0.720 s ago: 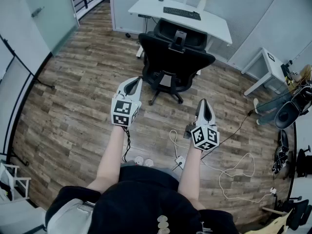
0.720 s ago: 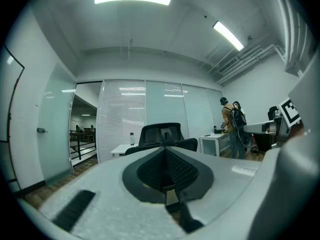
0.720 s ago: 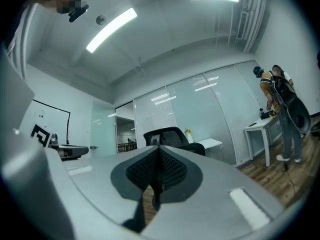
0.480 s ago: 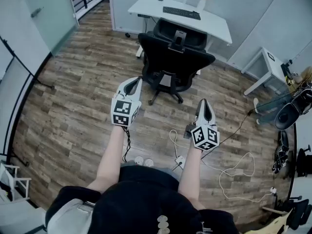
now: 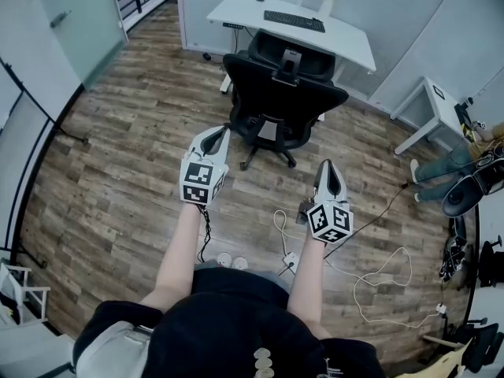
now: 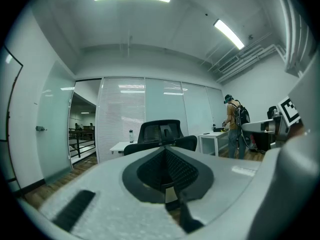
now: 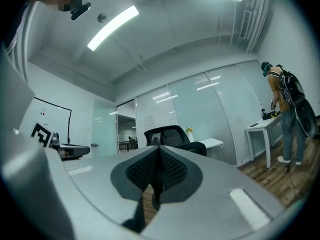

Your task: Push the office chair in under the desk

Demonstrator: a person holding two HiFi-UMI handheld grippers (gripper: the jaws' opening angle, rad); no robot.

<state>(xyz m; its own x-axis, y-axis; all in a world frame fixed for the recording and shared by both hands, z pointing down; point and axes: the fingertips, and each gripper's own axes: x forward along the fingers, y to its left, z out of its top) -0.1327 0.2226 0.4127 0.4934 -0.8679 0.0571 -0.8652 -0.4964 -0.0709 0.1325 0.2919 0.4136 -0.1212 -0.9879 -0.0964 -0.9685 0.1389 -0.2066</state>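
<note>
Head view, both hand-held grippers raised before the push. My left hand-held gripper (image 5: 220, 131) and my right hand-held gripper (image 5: 329, 165) point forward over the wooden floor (image 5: 118, 172). Both have their jaws closed pad to pad, and neither has hold of anything; each gripper's own view confirms this, showing the ribbed pads meeting with only air ahead of them.

The office chair (image 5: 282, 93) stands directly ahead of me, between the two grippers and the white desk (image 5: 236, 8). Its backrest is turned toward me and its headrest reaches the desk's near edge, but the star base sits out on the open floor, so I judge the chair not yet pushed in. A keyboard (image 5: 293, 21) lies on the desk beyond it.

Key relation: the backrest's wide axis runs left to right, roughly parallel to the desk's front edge, and the line from me through the chair to the desk runs straight away from my body. Neither gripper touches the chair. The left one appears nearer, its tip close beside the chair's left flank, while the right one hangs lower in the view, clear of the base. I expect a push to call for both tips meeting the backrest evenly, lest the castors swing it askew.
</note>
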